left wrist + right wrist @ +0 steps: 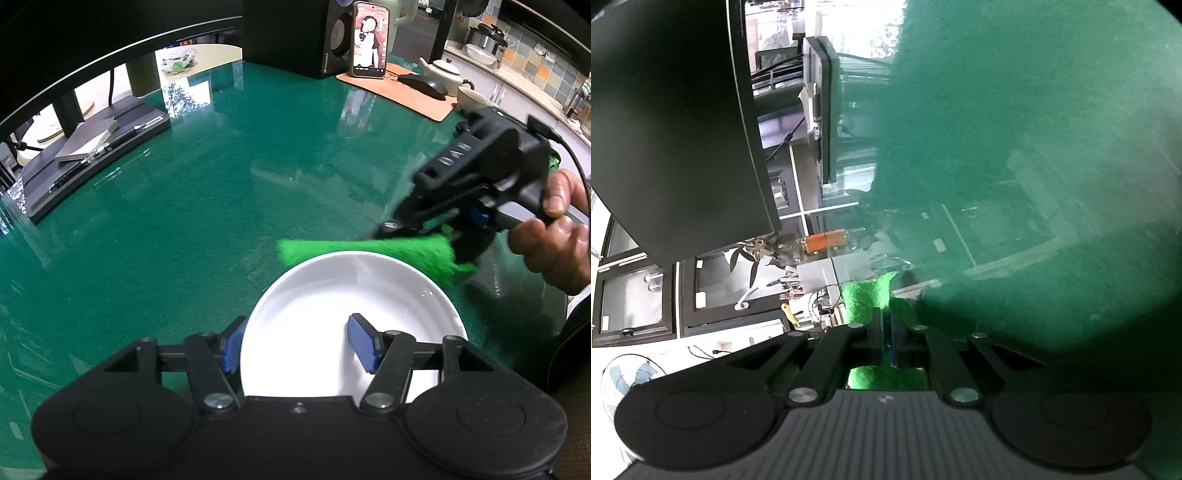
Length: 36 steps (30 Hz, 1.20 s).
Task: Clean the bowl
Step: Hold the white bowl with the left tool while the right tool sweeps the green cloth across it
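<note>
A white bowl [332,317] sits on the green table [221,184] right in front of my left gripper [295,343]. The left gripper is open, its left blue pad [231,347] outside the bowl's rim and its right blue pad [364,343] inside the bowl. My right gripper [885,321], seen from the left wrist view [417,229], is turned on its side and shut on a bright green scouring cloth [369,251]. The cloth hangs blurred just beyond the bowl's far rim. In the right wrist view the cloth [866,295] sticks out between the closed fingers.
A black monitor stand [92,147] with a notebook is at the left. A speaker [336,37], a phone [369,40], a teapot [445,70], a mouse [424,83] and a cup [472,98] stand on or near a brown mat [424,99] at the back right.
</note>
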Available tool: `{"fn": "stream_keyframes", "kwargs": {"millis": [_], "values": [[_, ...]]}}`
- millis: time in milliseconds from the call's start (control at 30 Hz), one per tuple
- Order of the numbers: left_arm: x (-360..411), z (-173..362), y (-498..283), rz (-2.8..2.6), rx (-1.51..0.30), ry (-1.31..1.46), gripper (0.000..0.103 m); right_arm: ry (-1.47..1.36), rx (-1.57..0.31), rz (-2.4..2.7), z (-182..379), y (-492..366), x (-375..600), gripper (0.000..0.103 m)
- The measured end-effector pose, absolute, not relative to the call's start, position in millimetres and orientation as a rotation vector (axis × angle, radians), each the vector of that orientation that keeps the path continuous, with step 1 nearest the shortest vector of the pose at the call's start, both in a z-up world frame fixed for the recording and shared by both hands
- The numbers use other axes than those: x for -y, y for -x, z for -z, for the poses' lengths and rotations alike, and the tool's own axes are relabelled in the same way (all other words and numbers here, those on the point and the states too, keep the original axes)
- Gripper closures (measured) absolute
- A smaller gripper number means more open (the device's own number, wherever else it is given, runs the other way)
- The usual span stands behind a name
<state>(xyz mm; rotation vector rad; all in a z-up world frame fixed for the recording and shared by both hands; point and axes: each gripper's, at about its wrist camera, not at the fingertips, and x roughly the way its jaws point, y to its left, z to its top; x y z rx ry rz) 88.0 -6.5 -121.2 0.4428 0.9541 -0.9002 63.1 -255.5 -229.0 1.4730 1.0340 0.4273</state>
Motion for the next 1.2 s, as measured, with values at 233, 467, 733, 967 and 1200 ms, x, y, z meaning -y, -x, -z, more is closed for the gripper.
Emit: {"fn": "stream_keyframes", "kwargs": {"millis": [233,467,733,967,1200], "values": [[7.2,123.0,-85.3,0.920,-0.959,-0.443,0.039,-1.471,-1.019,-0.452,225.1,-61.5,253.4,0.097],[10.8,123.6,-84.3,0.932,-0.961,-0.445,0.038,-1.463,-1.034,-0.449,224.4,-58.2,259.0,0.097],[11.9,123.0,-82.1,0.927,-0.959,-0.464,0.036,-1.420,-1.055,-0.523,222.8,-80.1,236.8,0.096],[13.4,125.6,-85.5,0.939,-0.954,-0.472,0.022,-1.459,-1.042,-0.461,224.1,-54.6,254.7,0.096],[7.7,124.1,-89.9,0.849,-1.011,-0.404,0.025,-1.496,-1.028,-0.398,225.5,-29.1,272.5,0.090]]}}
